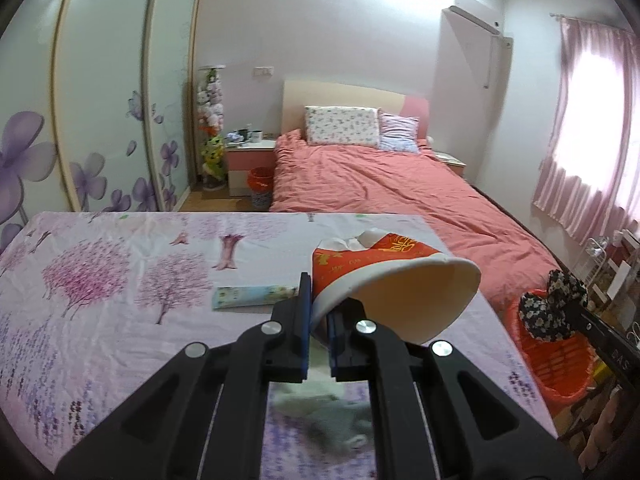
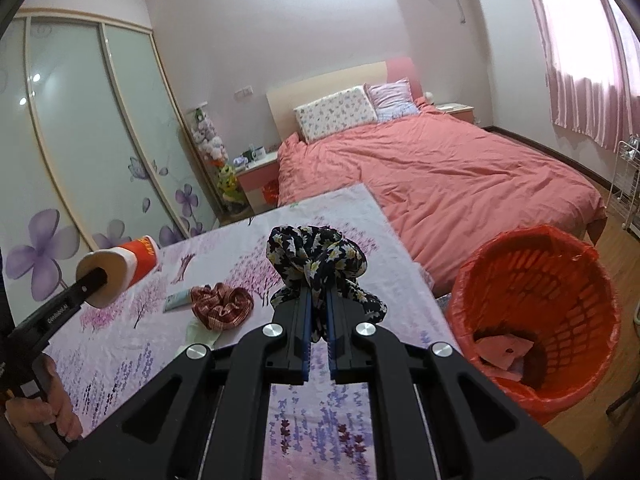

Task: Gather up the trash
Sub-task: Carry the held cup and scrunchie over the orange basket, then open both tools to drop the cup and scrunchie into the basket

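The left gripper is clamped on the rim wall of a crushed red paper cup, one finger inside and one outside, so the cup hangs clear above the table. Its long axis lies roughly level, mouth toward the holder and base pointing away toward the bed. The right gripper is closed on a dark floral scrunchie, raised (presumably for disposal) beside the red waste basket off the table's right edge.
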Demonstrator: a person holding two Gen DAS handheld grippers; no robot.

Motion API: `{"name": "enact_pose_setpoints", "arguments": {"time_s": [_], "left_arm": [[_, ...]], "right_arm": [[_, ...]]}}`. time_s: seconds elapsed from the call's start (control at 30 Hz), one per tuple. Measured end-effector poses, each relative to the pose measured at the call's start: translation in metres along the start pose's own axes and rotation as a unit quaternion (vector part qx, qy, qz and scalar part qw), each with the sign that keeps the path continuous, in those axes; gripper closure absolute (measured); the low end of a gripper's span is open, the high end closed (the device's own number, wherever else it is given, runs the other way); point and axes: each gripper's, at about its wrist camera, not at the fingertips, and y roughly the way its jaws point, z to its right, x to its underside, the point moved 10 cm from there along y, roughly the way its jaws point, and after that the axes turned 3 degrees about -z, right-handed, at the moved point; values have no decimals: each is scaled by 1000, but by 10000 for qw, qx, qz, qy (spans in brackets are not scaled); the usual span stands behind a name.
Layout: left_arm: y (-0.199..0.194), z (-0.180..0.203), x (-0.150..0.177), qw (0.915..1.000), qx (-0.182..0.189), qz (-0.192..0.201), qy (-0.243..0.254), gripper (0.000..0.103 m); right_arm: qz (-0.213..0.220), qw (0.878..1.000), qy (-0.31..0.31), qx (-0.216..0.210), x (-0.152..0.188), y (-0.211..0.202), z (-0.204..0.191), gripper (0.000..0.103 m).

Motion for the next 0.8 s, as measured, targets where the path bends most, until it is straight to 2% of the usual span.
{"name": "enact_pose_setpoints", "arguments": {"time_s": [0.27, 0.4, 0.8], "left_arm": [[2, 66, 1, 9986, 505, -23, 151, 95], [6, 106, 6, 9963, 808, -76, 277, 95], [30, 248, 35, 9809, 1729, -412, 791, 95]], "right_arm": [[361, 9990, 191, 196, -12, -27, 34, 97], [569, 9970, 295, 444, -19, -41, 63, 97], [885, 9877, 910, 914, -29, -59, 154, 96]]}}
